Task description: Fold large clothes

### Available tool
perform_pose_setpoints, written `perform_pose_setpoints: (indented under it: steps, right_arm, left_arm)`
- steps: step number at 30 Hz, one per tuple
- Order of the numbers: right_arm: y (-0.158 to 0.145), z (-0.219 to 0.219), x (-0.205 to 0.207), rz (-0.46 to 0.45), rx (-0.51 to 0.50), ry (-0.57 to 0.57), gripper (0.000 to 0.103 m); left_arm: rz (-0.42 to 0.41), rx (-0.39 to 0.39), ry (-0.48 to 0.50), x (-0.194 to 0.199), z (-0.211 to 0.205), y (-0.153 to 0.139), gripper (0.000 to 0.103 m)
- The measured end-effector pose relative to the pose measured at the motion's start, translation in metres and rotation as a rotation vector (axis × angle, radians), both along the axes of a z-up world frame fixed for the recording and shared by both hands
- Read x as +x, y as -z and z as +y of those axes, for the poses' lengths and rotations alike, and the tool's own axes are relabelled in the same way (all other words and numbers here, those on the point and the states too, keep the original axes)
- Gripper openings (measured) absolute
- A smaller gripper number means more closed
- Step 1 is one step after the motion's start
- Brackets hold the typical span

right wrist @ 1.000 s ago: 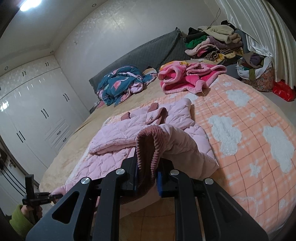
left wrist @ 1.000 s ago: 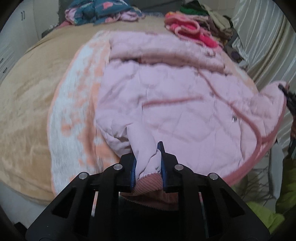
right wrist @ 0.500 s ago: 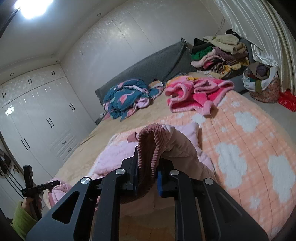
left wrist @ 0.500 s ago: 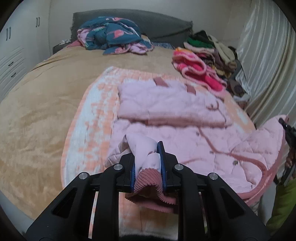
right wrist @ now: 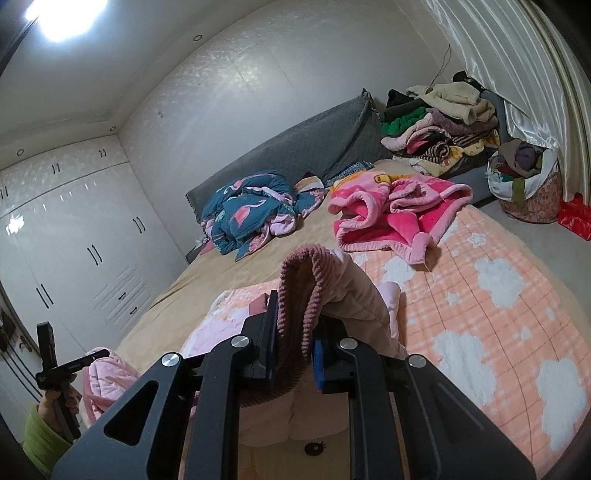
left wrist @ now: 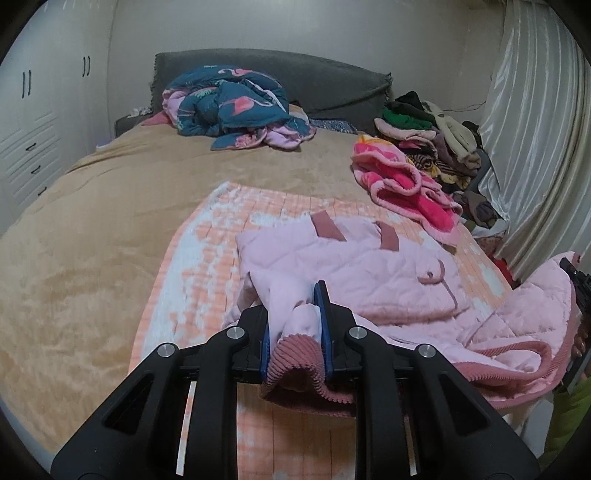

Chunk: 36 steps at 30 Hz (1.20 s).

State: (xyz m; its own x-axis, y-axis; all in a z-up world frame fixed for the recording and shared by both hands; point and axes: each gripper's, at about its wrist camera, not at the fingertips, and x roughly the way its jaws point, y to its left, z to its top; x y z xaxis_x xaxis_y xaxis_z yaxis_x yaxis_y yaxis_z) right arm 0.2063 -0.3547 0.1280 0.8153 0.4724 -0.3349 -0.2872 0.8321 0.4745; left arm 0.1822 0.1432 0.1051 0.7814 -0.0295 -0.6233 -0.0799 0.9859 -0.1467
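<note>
Now the left hand-held gripper (left wrist: 293,325) clamps the pink quilted jacket's (left wrist: 388,273) ribbed hem; the right hand-held gripper (right wrist: 293,332) pinches seemingly the same hem (its far corner) above the bed (left wrist: 92,221).

Pale pink quilted jacket (left wrist: 369,273), darker ribbed trim; orange-checked blanket (right wrist: 480,314), white clouds; teal flamingo-print quilt (left wrist: 229,107).

A ceiling light (right wrist: 62,16) is blowing out to white glare at the right wrist view's upper left, and the glossy wardrobe doors (right wrist: 74,240) are throwing back its reflections. Both fisheye views are bowing straight lines and darkening into black corners. The left view is looking dimmer and softer.
</note>
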Motion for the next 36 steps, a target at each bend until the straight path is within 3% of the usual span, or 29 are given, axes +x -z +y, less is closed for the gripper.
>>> perform_pose_setpoints:
  steps: [14,24,36]
  right_arm:
    - [0.002,-0.002,0.043,0.041,0.030,0.036,0.014]
    - [0.009,0.004,0.076,0.071,0.008,0.066,0.014]
    - [0.024,0.014,0.115,0.104,-0.038,0.117,0.014]
  left_arm:
    - [-0.005,0.028,-0.033,0.046,0.004,-0.001,0.013]
    - [-0.034,0.095,-0.071,0.071,-0.001,0.008,0.014]
    - [-0.045,0.071,-0.120,0.091,0.011,0.017,0.016]
